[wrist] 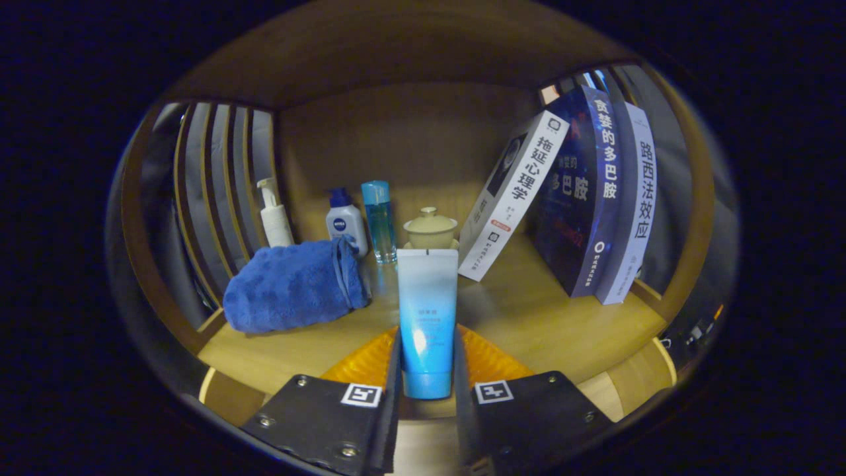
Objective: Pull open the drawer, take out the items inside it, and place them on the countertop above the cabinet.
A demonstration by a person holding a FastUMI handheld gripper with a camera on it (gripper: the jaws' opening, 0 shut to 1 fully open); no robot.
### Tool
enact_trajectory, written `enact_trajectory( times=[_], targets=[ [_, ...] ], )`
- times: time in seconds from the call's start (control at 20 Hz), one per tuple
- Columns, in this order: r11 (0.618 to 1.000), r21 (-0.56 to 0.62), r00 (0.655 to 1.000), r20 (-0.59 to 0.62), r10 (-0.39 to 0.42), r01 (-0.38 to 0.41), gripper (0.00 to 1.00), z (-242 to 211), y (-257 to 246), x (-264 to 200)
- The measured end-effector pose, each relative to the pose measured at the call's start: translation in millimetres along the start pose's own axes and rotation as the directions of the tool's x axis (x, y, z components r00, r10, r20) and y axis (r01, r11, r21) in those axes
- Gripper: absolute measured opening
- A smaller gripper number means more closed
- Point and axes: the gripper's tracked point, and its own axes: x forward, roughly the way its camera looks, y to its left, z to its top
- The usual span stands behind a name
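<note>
A blue-and-white squeeze tube (427,317) stands upright between my fingers, cap end down, and both fingers press on its lower part. My gripper (427,370) is shut on it, just above the front of the wooden countertop (529,317). A folded blue towel (291,284) lies on the countertop to the left of the tube. Beyond the tube stand a small lidded ceramic cup (430,229), a clear blue bottle (378,221), a small white bottle with a blue cap (346,225) and a white pump bottle (273,215).
Three books (581,198) lean against the right side of the shelf niche. Wooden slats (218,178) wall the left side, a wooden back panel (410,139) closes the rear, and a wooden board roofs it overhead. Bare countertop lies between the tube and the books.
</note>
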Motion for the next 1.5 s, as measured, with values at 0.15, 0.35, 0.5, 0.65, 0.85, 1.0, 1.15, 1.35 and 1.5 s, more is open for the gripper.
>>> enact_trajectory(
  times=[0.15,0.35,0.5,0.65,0.85,1.0,1.15,1.35,1.5],
  targets=[
    [0.999,-0.026,0.999,-0.033,0.022,-0.023,0.59,-9.7,5.0,-7.6],
    [0.999,-0.042,1.000,-0.010,0.010,-0.010,0.88,-4.2,-2.6,-26.2],
    [0.999,-0.030,1.000,0.004,0.021,-0.021,0.98,3.2,-4.8,-44.1],
    [0.999,-0.043,0.999,0.042,0.027,-0.025,0.99,9.2,-7.7,-71.4],
    [0.994,-0.100,0.993,0.108,0.048,-0.037,0.98,12.9,-11.6,-120.6],
    [0.990,-0.134,0.984,0.168,0.057,-0.035,0.99,17.4,-9.2,-167.3],
    [0.989,-0.136,0.972,0.219,0.085,-0.056,0.98,9.2,-5.1,-212.2],
    [0.988,-0.153,0.951,0.300,0.081,-0.036,0.98,-22.5,-15.1,-264.4],
    [0.990,-0.140,0.943,0.329,0.059,-0.014,0.98,-53.3,-22.8,-284.5]
  ],
)
